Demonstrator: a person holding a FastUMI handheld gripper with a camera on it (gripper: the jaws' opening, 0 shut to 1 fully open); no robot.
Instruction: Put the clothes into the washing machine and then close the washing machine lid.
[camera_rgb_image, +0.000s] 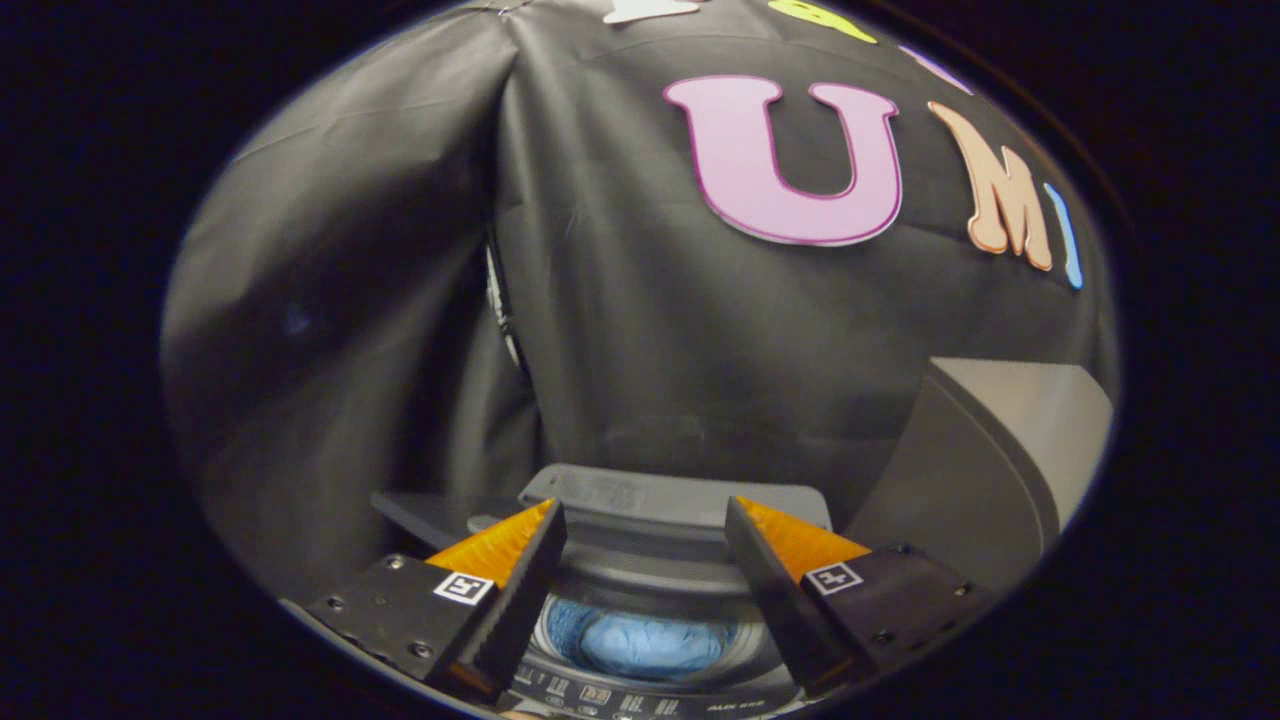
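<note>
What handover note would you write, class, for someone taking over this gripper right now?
Gripper: fingers open, nothing between them, held above the washing machine.
Blue clothes: already inside the drum, below and between the fingers.
Lid: standing open, to the right beyond the fingers.
Done: clothes loaded.
Left: swing the lid down and close it.

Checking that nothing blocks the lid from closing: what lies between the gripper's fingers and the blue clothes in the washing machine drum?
Nothing: in the gripper view the open gripper hovers above the blue clothes, which lie in the grey washing machine drum with bare air between.
</note>
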